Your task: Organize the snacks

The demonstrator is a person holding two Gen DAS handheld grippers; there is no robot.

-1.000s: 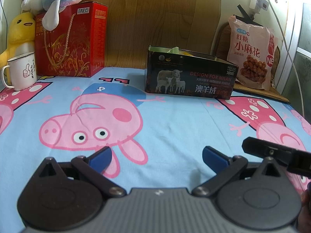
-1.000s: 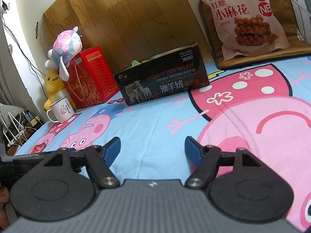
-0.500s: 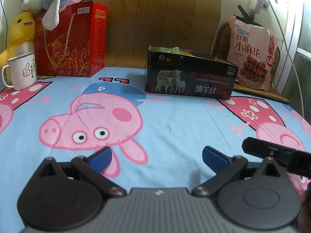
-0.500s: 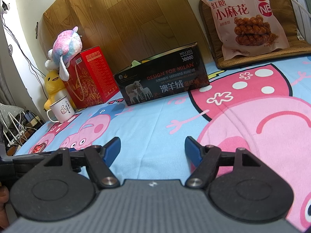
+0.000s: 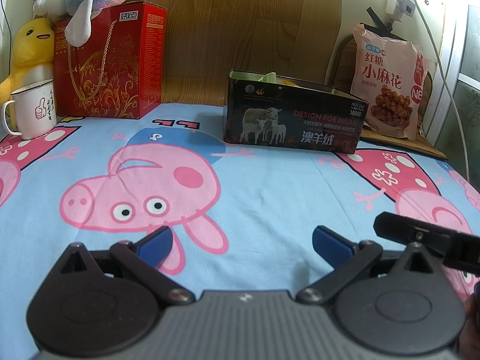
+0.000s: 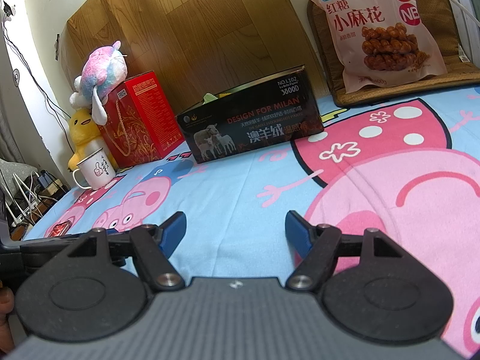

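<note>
Where cloth ends, black box [image 5: 292,120] lengthwise along wall

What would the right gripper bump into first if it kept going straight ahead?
Probably just the cartoon sheet: the open right gripper tilts down toward bare cloth, well short of the black box.

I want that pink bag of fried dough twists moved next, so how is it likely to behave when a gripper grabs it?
The pink snack bag looks like soft film, puffed with air, so it will probably flex and crinkle instead of staying stiff. Its glossy surface may slip between the pads. It stands leaning on the mat behind it, so a nudge could topple it. The twists inside are likely brittle; squeeze gently.
</note>
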